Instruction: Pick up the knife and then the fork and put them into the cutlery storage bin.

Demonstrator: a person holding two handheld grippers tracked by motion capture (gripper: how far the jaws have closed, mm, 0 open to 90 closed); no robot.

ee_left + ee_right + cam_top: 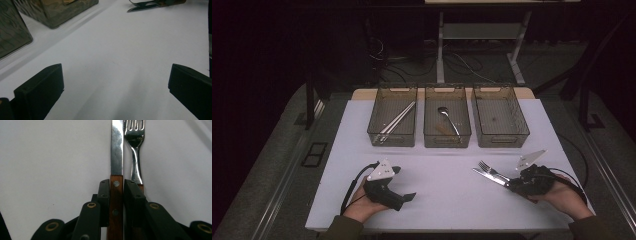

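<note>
the right gripper point(116, 191) has its jaws set either side of the knife point(116, 157) handle, close against the wood, low over the table point(437, 195). a fork point(135, 142) lies just beside the knife. the left gripper point(115, 82) rests on the table with jaws wide apart, holding nothing.

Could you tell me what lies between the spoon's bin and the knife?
Only bare white table between the spoon's bin and the knife, per the high view.

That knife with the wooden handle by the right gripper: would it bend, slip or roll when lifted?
The knife looks stiff: a flat steel blade, riveted wooden handle. Flat sides make rolling unlikely. Gripped at the handle end, its long blade may droop or pivot between the right gripper pads.
</note>
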